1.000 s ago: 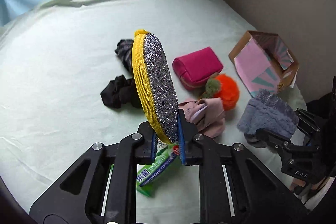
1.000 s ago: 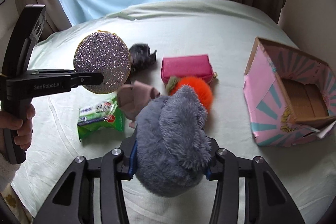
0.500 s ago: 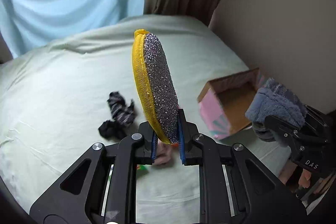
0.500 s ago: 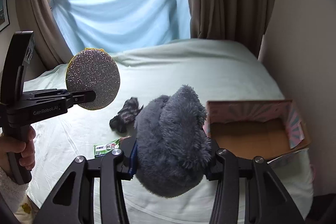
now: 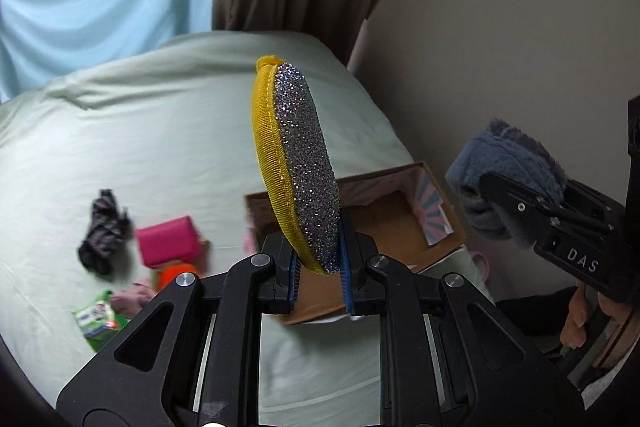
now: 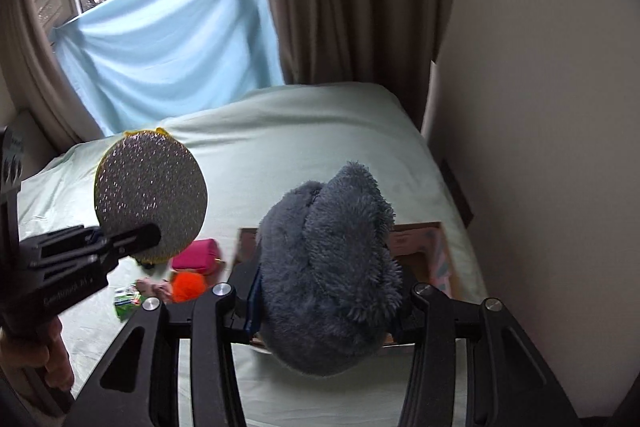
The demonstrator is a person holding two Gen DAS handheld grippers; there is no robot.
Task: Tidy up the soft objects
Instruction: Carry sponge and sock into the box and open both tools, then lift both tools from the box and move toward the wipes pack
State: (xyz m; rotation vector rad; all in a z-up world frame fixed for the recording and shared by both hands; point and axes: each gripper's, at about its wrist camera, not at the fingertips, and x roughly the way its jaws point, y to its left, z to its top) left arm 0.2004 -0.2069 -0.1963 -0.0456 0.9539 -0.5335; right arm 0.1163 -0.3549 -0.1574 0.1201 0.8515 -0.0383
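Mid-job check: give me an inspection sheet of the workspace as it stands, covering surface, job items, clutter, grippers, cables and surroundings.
Surface: pale green bed sheet, wrinkled.
Job's things: glittery round sponge and grey fluffy item held in the air; open cardboard box on the bed, interior looks bare.
Clutter: pink pouch, orange pompom, dark scrunchie, green packet, pink cloth lying on the sheet.
Grippers: left gripper shut on the sponge; right gripper shut on the fluffy item.
Cables: nothing seen.
Surroundings: brown curtain, blue cloth over window, plain wall.
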